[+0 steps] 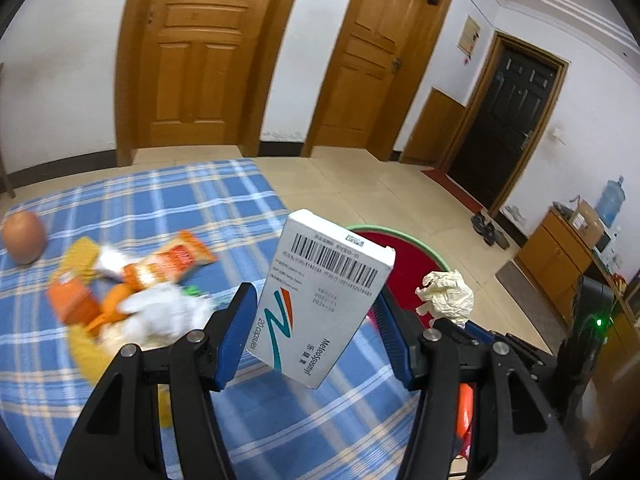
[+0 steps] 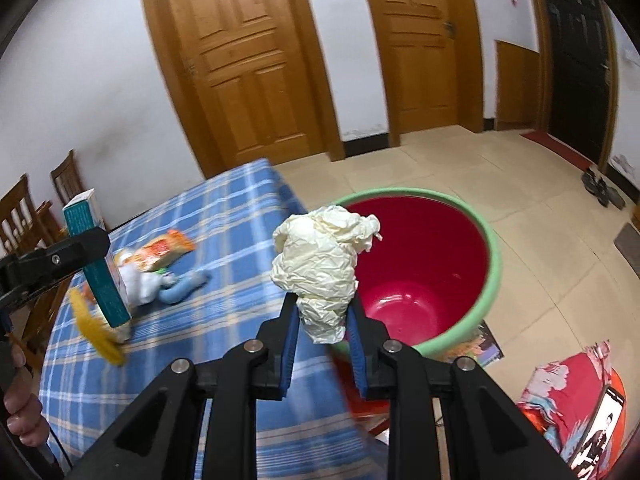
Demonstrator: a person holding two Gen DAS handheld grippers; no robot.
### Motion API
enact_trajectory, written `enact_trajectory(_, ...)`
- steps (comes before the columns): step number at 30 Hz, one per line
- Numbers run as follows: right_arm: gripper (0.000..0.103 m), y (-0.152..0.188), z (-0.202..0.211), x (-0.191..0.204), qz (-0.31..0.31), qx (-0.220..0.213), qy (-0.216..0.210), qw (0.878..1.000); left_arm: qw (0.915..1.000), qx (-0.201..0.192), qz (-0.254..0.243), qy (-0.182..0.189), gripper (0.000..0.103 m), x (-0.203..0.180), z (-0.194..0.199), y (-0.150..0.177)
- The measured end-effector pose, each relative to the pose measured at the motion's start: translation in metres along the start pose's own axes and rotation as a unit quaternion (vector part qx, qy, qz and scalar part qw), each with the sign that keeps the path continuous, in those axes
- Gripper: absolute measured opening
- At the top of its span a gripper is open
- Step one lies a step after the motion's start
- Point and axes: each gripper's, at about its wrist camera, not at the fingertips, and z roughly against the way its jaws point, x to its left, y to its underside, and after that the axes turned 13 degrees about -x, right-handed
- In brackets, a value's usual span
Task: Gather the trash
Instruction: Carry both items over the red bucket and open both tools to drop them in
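Blue plaid tablecloth (image 2: 224,216), red bin (image 2: 424,264) green-rimmed, cream paper wad (image 2: 320,264)

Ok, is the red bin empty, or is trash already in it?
Empty as far as visible: the red bin shows bare, shiny floor; its near side is hidden behind the crumpled paper.

1. Your left gripper (image 1: 316,312) has matt black plastic arms, ribbed blue pads and dull metal pivot pins.
2. The medicine box (image 1: 320,300) you hold is smooth white cardboard, faintly satin.
3. Your right gripper (image 2: 322,320) pinches a crumpled paper wad (image 2: 320,264), cream, matt and heavily creased.
4. The bin (image 2: 424,264) is glossy plastic (red inside, green rim).
5. The tablecloth (image 2: 236,216) is soft, matt, woven blue plaid.
6. The doors (image 1: 196,52) are varnished wood with a slight sheen.
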Motion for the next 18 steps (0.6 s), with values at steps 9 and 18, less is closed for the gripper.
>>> enact_trajectory(9,0.029,0.006,-0.026,-0.045,-0.034,0.022,0.033,0.999,0.9988,0.04,-0.015,0.022,0.06,-0.035,-0.065,0.007)
enact_trajectory(18,0.044,0.014,-0.046,-0.065,-0.053,0.035,0.04,0.997,0.9971,0.064,-0.032,0.027,0.06,-0.053,-0.098,0.012)
